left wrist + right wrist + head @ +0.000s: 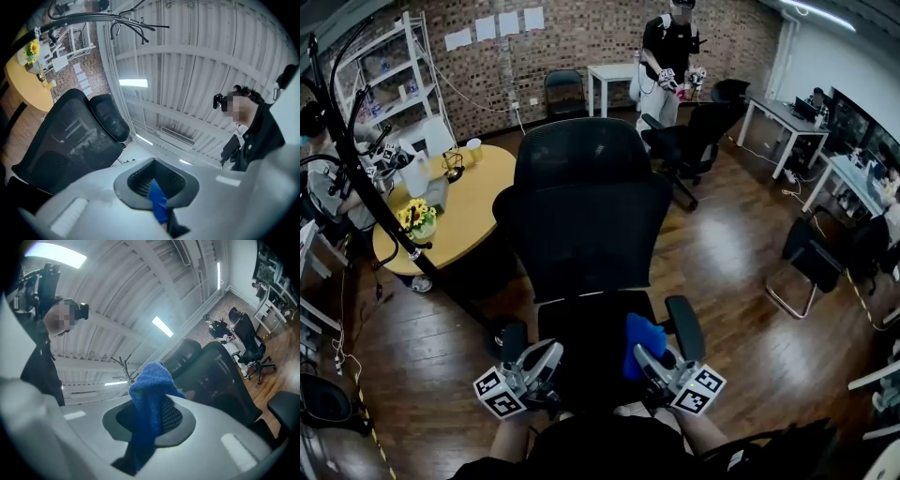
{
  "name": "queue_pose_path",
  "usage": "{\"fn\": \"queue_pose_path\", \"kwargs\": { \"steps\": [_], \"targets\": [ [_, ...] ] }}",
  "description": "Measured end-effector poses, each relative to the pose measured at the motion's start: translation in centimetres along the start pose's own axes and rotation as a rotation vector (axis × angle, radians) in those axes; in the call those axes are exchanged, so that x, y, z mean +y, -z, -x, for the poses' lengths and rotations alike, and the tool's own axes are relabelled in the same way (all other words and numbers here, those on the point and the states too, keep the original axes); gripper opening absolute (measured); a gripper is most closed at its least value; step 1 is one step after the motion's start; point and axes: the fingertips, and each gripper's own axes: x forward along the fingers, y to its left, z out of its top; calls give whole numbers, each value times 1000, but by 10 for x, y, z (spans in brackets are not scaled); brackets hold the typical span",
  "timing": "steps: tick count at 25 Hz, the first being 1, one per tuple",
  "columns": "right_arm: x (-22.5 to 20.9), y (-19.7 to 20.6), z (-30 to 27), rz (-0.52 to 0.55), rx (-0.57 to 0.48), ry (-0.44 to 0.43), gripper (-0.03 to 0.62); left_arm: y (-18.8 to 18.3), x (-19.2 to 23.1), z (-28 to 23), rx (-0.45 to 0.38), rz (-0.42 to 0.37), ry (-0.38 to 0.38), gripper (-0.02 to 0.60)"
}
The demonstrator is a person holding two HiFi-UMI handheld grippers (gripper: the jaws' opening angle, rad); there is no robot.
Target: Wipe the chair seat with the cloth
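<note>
Right gripper (651, 360) fingers pinch the blue cloth (639, 335) over the chair seat (591, 345); left gripper (547, 356) fingers closed, yellow table (474, 208) behind.

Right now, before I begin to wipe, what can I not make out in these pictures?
Chair seat: head view, too dark to judge dirt; its front lies behind the left hand-held gripper and right hand-held gripper.
Cloth: right gripper view, its lower end disappears between the jaws.
Blue strip: left gripper view, pinched in the jaws; cloth or not, unclear.

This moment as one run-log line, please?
right hand-held gripper: shut on blue cloth | left hand-held gripper: shut on blue strip | blue cloth: over chair seat, right side
</note>
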Motion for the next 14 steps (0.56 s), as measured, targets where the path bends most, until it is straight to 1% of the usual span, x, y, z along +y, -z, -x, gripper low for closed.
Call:
{"fn": "queue_pose_path", "kwargs": {
  "steps": [4, 8, 11, 14],
  "targets": [
    [-6, 1, 8, -39, -1, -17, 60, 13, -9, -3, 8, -16, -41, 0],
    [-7, 9, 10, -59, 21, -28, 60, 22, -19, 7, 17, -28, -79, 0],
    [4, 8, 15, -49, 16, -32, 60, 23, -26, 11, 16, -30, -73, 0],
    [14, 12, 29, -45, 5, -13, 60, 24, -39, 11, 15, -29, -39, 0]
  ]
}}
